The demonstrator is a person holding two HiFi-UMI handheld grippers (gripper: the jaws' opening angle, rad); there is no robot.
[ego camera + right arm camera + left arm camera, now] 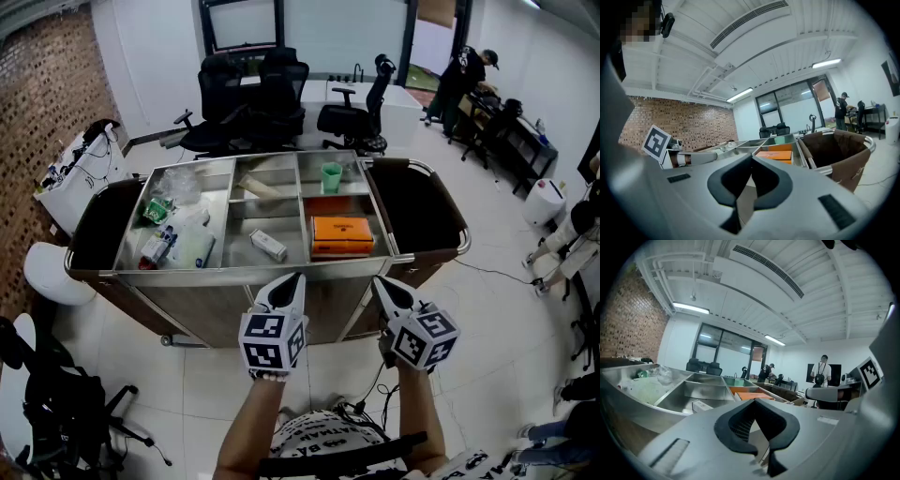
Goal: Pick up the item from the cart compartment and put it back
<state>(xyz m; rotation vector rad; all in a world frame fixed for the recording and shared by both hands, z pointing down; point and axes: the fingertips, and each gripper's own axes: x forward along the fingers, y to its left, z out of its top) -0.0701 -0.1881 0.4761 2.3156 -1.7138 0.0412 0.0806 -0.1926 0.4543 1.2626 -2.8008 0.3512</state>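
Observation:
A steel cart (246, 273) with several compartments stands in front of me. An orange box (341, 234) lies in the right front compartment, and a small white box (269, 246) in the middle front one. Behind them are a green cup (331, 176) and a beige stick-like item (261, 189). The left compartment holds several packets (173, 230). My left gripper (292, 281) and right gripper (382, 284) hover just before the cart's front edge, both shut and empty. The left gripper view shows the white box (701, 405). The right gripper view shows the orange box (777, 153).
Brown bags hang at the cart's two ends (417, 211) (103, 225). Black office chairs (248, 98) stand behind the cart. A person (464, 75) works at a desk at the back right. A white stool (54, 272) and black stands (56, 403) are at my left.

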